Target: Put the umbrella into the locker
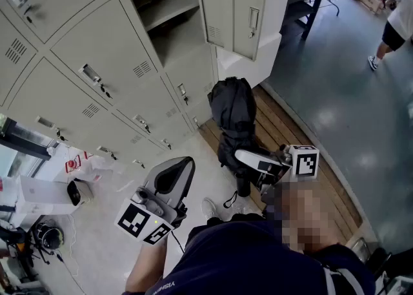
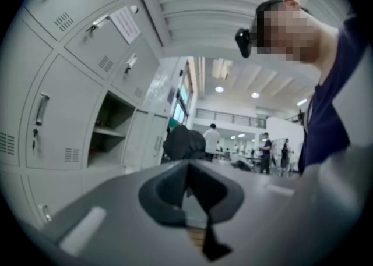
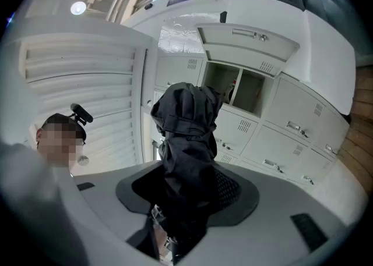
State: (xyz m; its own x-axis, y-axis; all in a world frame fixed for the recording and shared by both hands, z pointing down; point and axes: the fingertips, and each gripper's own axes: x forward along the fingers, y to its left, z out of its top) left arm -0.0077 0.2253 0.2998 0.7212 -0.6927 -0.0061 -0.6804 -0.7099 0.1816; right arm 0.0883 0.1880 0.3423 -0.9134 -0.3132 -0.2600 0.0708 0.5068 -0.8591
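Standing upright at mid-frame, the folded black umbrella (image 1: 232, 110) is clamped near its lower end by the right tongs (image 1: 248, 161); it is grasped but not stowed; the open locker compartment (image 1: 174, 35) lies upper centre, well apart; the left tongs (image 1: 177, 171) are closed, empty.

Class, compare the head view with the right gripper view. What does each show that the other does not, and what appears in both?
Only the head view shows the left gripper, the wooden floor strip and a passer-by's legs at top right. Only the right gripper view shows the small camera on the person's head and a ceiling light. Both show the black umbrella, folded and clamped in the right gripper, with the open locker beyond it among closed locker doors.
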